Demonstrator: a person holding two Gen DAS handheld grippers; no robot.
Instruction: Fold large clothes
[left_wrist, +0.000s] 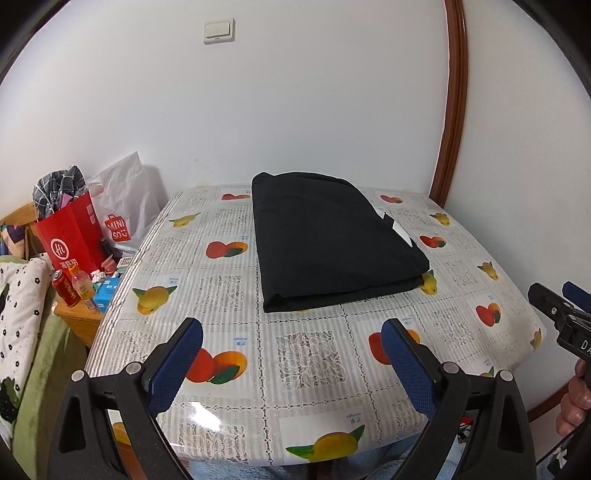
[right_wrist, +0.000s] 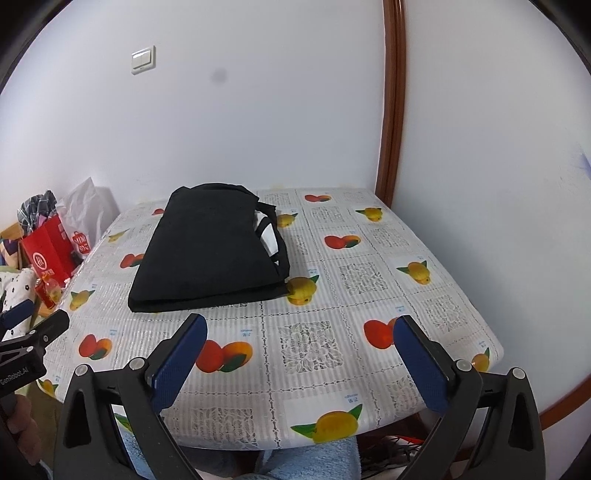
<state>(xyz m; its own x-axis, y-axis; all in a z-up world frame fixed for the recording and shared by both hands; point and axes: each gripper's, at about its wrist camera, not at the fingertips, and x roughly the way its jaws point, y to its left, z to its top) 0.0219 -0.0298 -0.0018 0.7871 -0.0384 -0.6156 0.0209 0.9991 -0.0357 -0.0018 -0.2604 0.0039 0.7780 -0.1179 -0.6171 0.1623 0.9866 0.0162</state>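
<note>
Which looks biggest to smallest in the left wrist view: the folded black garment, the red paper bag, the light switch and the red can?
1. Folded black garment
2. Red paper bag
3. Light switch and red can: similar apparent size, at different depths, so unranked.

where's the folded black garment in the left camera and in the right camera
Left wrist: black garment lies center, toward the table's far edge.
Right wrist: black garment lies left of center.
Shared landmark: light switch on the wall.

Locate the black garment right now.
The folded black garment lies on the fruit-print tablecloth toward the wall side of the table, left of centre in the right wrist view, beyond both open grippers, neither touching it.
</note>
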